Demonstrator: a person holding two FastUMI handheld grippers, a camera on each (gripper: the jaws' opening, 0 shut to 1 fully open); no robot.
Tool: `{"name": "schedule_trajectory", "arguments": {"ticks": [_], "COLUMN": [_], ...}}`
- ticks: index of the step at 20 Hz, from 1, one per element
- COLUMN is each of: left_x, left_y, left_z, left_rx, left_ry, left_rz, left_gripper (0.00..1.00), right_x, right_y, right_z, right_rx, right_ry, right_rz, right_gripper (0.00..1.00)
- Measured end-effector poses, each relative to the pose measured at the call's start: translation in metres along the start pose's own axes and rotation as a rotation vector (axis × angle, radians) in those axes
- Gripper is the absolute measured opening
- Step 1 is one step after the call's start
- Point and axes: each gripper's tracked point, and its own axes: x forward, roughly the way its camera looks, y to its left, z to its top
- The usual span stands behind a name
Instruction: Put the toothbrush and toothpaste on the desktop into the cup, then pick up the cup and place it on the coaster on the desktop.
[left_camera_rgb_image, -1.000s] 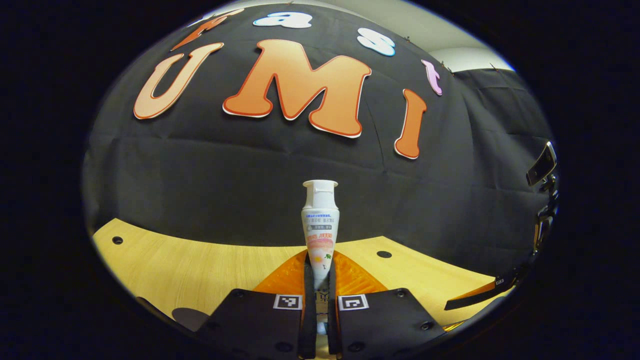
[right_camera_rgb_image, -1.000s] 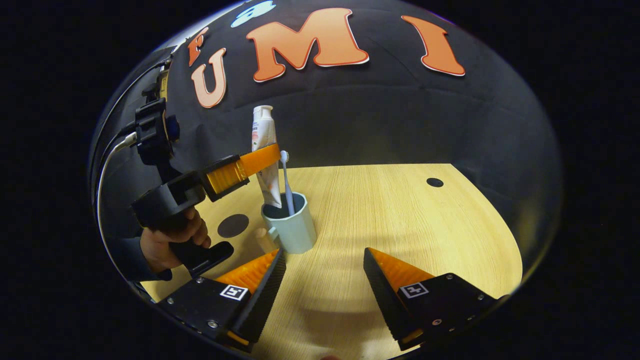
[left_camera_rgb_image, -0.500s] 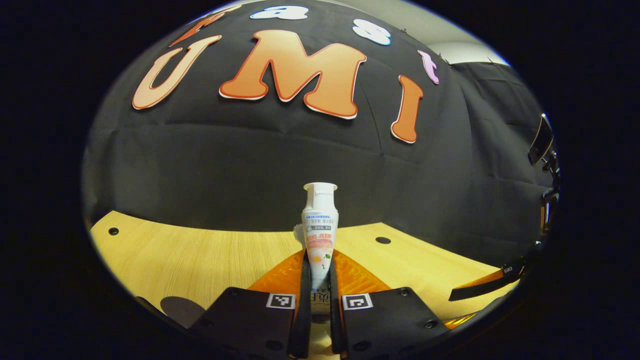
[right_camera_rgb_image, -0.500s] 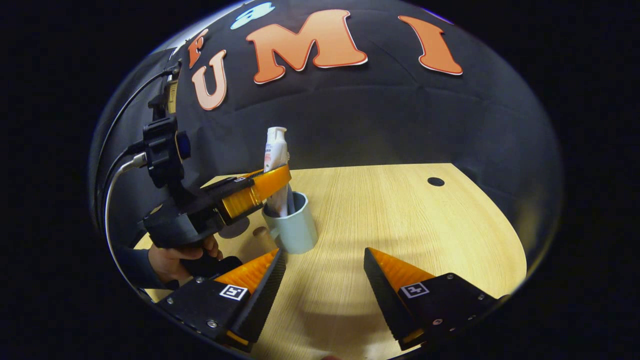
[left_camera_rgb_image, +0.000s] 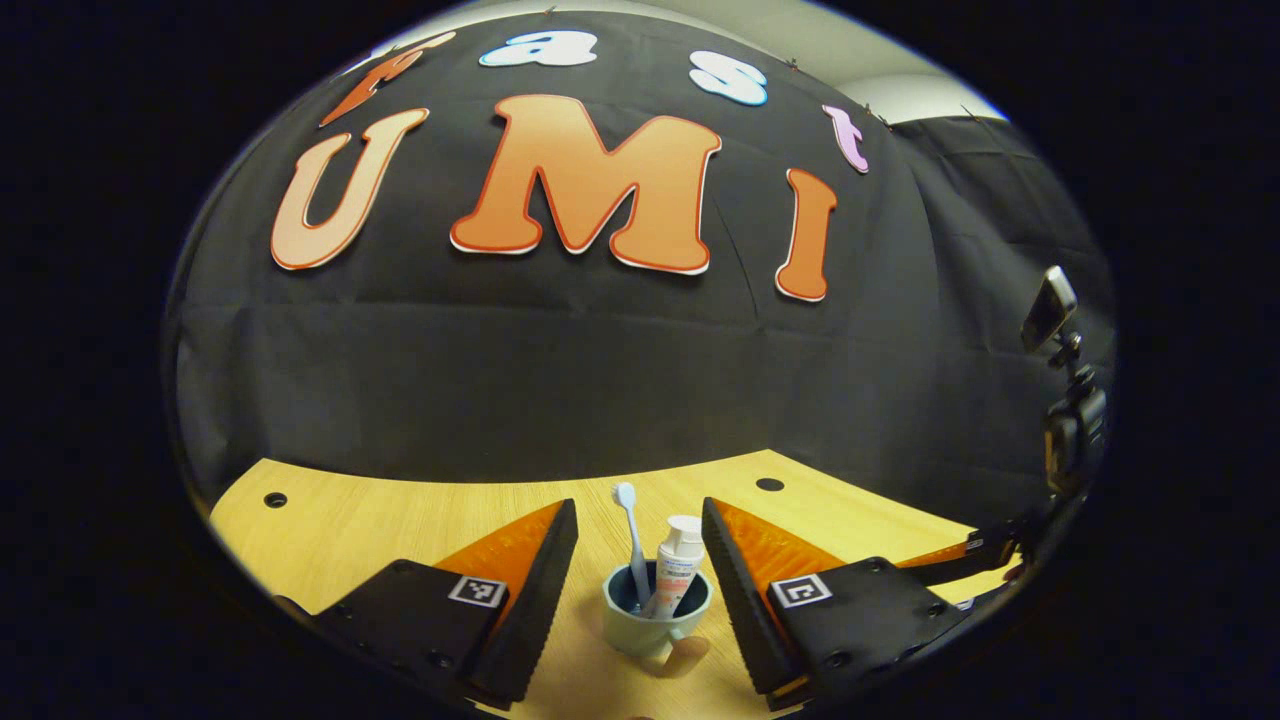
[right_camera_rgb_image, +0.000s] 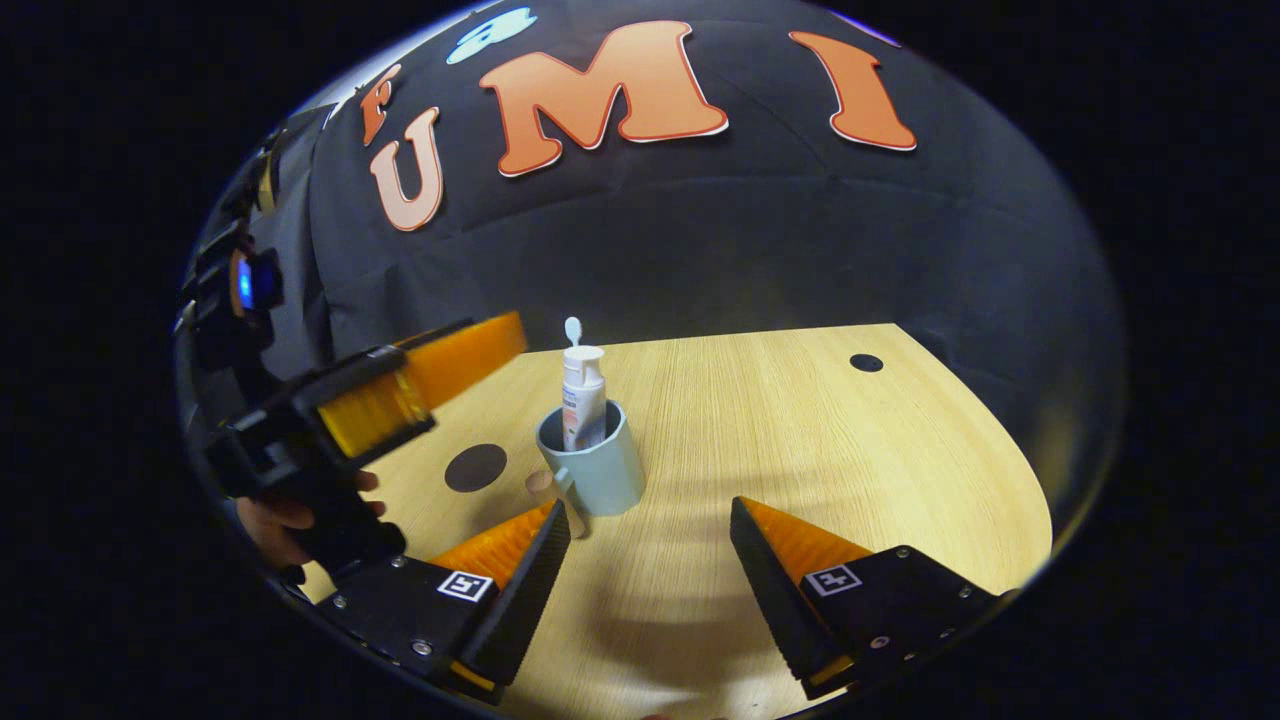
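Observation:
A pale blue-green cup (right_camera_rgb_image: 592, 467) with a handle stands on the wooden desktop (right_camera_rgb_image: 820, 430). A white toothpaste tube (right_camera_rgb_image: 581, 398) and a toothbrush (right_camera_rgb_image: 573, 329) stand upright inside it. In the left gripper view the cup (left_camera_rgb_image: 655, 622), the toothpaste tube (left_camera_rgb_image: 677, 570) and the toothbrush (left_camera_rgb_image: 629, 535) sit low between the fingers of my left gripper (left_camera_rgb_image: 640, 515), which is open and holds nothing. My right gripper (right_camera_rgb_image: 650, 510) is open just in front of the cup. A dark round coaster (right_camera_rgb_image: 475, 467) lies on the desktop left of the cup.
The left gripper (right_camera_rgb_image: 400, 385) and a hand (right_camera_rgb_image: 280, 515) holding it hang above the desktop left of the cup in the right gripper view. Small dark holes (right_camera_rgb_image: 866, 362) dot the desktop. The black cloth wall (right_camera_rgb_image: 760, 250) closes off the back.
The left gripper lowered the toothpaste into the cup, opened and let it go, then drew back up and left. The right gripper barely moved.

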Motion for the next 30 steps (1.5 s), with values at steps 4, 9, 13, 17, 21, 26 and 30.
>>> {"name": "schedule_trajectory", "arguments": {"ticks": [4, 9, 13, 17, 21, 26, 30], "left_x": [-0.039, -0.085, -0.120, -0.160, -0.187, -0.200, -0.196], "left_y": [0.027, 0.066, 0.098, 0.134, 0.167, 0.177, 0.169], "left_z": [0.034, 0.063, 0.072, 0.063, 0.042, 0.009, 0.004], "left_rx": [0.052, 0.062, 0.098, 0.109, 0.084, 0.001, -0.015], "left_ry": [0.018, 0.053, 0.087, 0.147, 0.249, 0.360, 0.378], "left_rz": [0.049, 0.116, 0.189, 0.270, 0.350, 0.365, 0.352], "left_gripper": [0.98, 0.98, 0.98, 0.98, 0.98, 0.99, 0.98], "right_x": [0.006, 0.021, 0.044, 0.066, 0.085, 0.103, 0.099], "right_y": [0.026, 0.053, 0.062, 0.069, 0.061, 0.055, 0.056], "right_z": [0.022, 0.043, 0.027, -0.008, -0.032, -0.041, -0.043], "right_rx": [0.019, 0.005, 0.003, 0.034, 0.115, 0.109, 0.119], "right_ry": [0.040, 0.102, 0.205, 0.359, 0.482, 0.565, 0.618], "right_rz": [0.018, 0.000, -0.037, -0.071, -0.163, -0.216, -0.248], "right_gripper": [0.97, 0.95, 0.94, 0.93, 0.88, 0.60, 0.28]}}
